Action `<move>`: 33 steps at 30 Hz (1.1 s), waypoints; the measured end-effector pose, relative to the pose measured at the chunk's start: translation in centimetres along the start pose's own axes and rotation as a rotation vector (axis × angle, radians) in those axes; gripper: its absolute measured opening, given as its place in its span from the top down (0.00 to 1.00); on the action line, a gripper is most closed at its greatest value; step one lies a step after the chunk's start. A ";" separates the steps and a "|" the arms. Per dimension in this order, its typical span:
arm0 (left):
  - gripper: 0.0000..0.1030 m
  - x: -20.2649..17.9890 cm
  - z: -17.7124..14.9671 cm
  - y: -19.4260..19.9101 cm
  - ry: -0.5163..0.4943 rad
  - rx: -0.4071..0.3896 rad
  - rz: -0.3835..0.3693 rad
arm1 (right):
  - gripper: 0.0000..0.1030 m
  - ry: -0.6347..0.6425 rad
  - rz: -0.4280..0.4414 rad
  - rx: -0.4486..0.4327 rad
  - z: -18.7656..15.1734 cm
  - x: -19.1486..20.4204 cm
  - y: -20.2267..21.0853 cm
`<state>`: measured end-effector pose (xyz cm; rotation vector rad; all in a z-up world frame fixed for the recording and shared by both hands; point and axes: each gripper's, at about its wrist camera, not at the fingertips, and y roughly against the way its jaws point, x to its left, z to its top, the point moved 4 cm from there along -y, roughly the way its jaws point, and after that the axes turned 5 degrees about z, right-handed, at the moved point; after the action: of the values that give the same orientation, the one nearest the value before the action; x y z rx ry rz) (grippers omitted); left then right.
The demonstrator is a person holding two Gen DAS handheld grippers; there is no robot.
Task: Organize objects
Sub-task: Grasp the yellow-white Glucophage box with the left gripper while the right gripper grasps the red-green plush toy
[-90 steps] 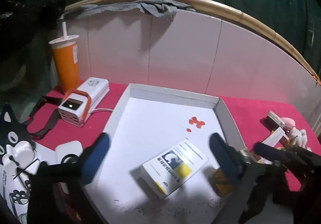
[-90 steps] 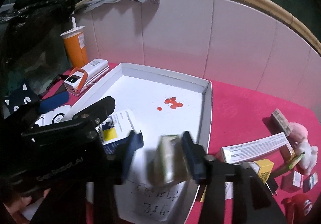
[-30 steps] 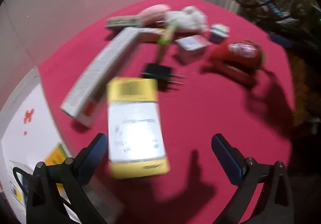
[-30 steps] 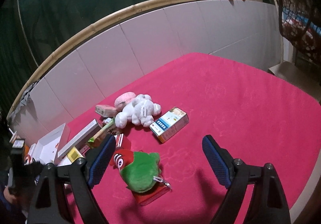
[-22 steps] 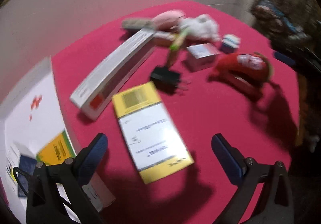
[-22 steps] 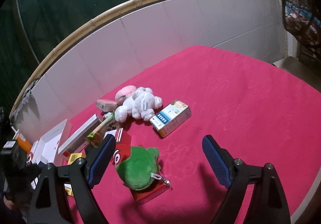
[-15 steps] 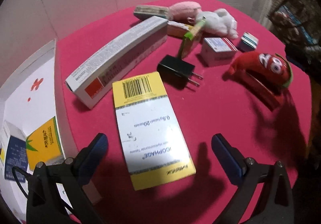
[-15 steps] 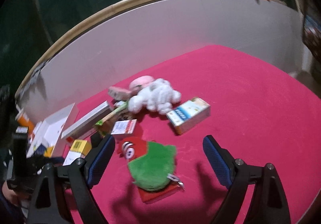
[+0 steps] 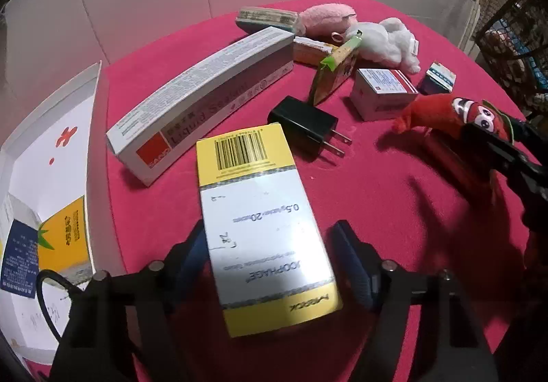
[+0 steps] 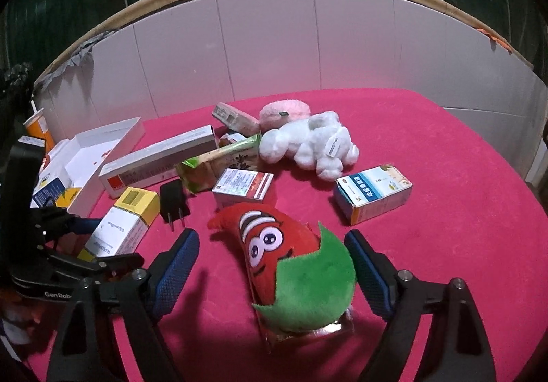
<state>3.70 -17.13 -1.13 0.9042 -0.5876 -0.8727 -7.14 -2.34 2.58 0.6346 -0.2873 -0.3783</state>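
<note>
Red cloth [image 9: 394,211]: covers the tabletop; white panels stand behind it.

Left gripper [image 9: 269,258]: jaws have just been closing around the yellow box [image 9: 260,207], which lies flat on the cloth between them, barcode end away from the camera; left pad [image 9: 193,246] at or touching the box's side, right pad [image 9: 352,265] a small gap clear of it; no firm grip shown.

Right gripper [image 10: 272,270]: jaws have just been closing; the chilli toy [image 10: 284,258], red with a green top and cartoon eyes, lies between the pads; both pads stand clear of it, so the jaws are open.

White tray [image 9: 94,128]: at the cloth's left edge; holds a yellow carton [image 9: 65,234] and a blue carton [image 9: 19,255] at its near end.

Long box [image 9: 205,94]: grey and white with an orange patch; lies between the tray and the charger [image 9: 303,127], whose black body points two prongs to the right.

Green packet [image 9: 335,74]: tilted, just beyond the charger.

Small box [image 9: 383,92]: right of the packet; white rabbit [image 10: 308,145] and pink plush [image 10: 284,113] behind it, touching each other.

Blue box [image 10: 373,193]: on its side, right of the chilli toy, well apart from the tray.

Orange cup [image 10: 36,128]: far left, behind the tray.
</note>
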 end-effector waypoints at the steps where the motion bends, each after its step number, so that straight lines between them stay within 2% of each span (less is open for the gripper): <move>1: 0.38 0.0 -0.1 0.2 0.002 -0.010 0.002 | 0.27 0.002 -0.001 0.003 -0.1 0.1 0.0; 2: 0.40 -0.1 -0.2 0.3 0.002 -0.016 0.001 | 0.49 0.000 -0.010 0.006 -0.2 -0.1 -0.1; 6: 0.44 -0.5 -0.6 1.1 -0.006 -0.052 -0.003 | 0.56 -0.024 0.007 -0.009 -0.3 -0.1 0.3; 12: 0.45 -0.9 -0.1 4.3 -0.021 -0.163 -0.016 | 0.58 -0.058 0.025 -0.059 0.4 -0.1 1.9; 16: 0.44 -0.2 -0.6 6.6 -0.026 -0.210 -0.030 | 0.58 -0.062 0.038 -0.092 1.1 0.5 3.2; 24: 0.44 -0.5 0.6 6.9 -0.008 -0.250 -0.031 | 0.58 -0.032 0.062 -0.111 2.1 2.7 4.5; 33: 0.44 1.8 0.3 8.1 0.043 -0.293 0.000 | 0.58 -0.015 0.088 -0.121 2.9 4.7 4.9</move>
<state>7.61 -16.14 6.19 0.6549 -0.4093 -0.9098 -2.74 -2.22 8.56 0.4987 -0.3034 -0.3139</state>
